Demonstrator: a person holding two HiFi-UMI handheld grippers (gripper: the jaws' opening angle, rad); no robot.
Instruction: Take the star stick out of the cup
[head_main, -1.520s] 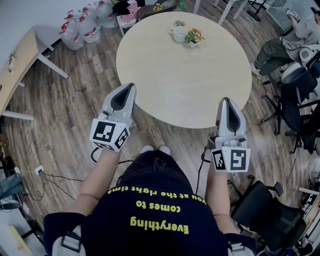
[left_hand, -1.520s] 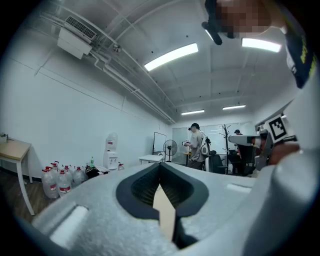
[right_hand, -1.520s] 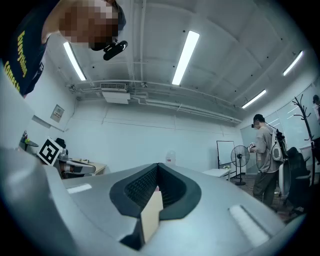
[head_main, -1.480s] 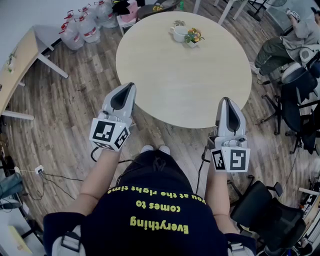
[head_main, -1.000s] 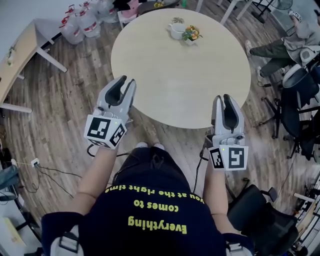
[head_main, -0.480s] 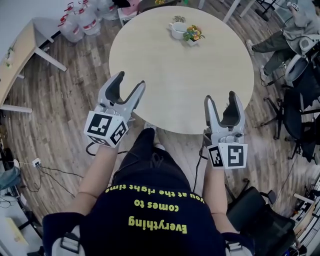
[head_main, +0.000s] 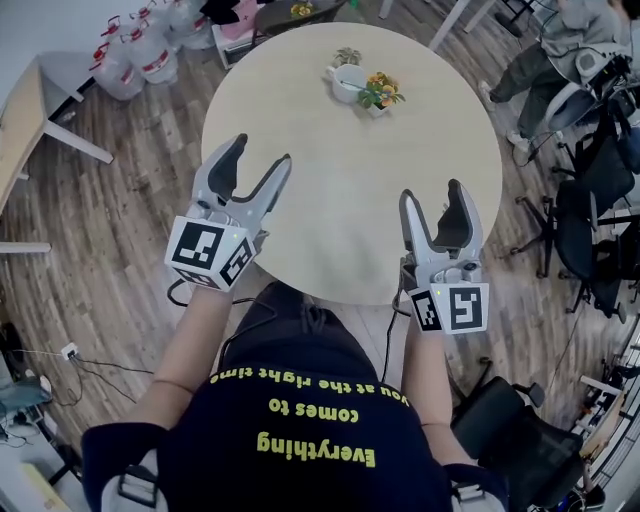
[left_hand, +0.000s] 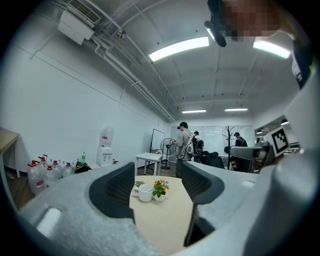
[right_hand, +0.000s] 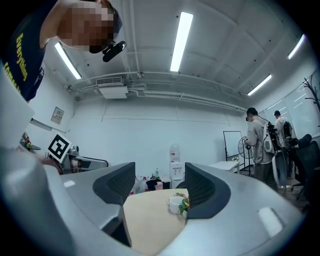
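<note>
A white cup (head_main: 347, 82) stands at the far side of the round beige table (head_main: 330, 170), next to a small pot of flowers (head_main: 380, 93). A small greenish thing (head_main: 347, 56) shows at the cup's far rim; it is too small to tell if it is the star stick. My left gripper (head_main: 262, 150) hovers over the table's near left edge, its jaws opening with nothing between them. My right gripper (head_main: 431, 190) is open and empty over the near right edge. Both gripper views look along the jaws at the cup (left_hand: 145, 192) (right_hand: 176, 204), far ahead.
Water bottles (head_main: 140, 55) stand on the wooden floor at the back left, by a wooden desk (head_main: 20, 110). Office chairs (head_main: 590, 180) and a seated person (head_main: 560, 40) are at the right. People (left_hand: 185, 145) stand beyond the table.
Both grippers went from shut to wide open and moved forward, from in front of the table's near edge to over it.
</note>
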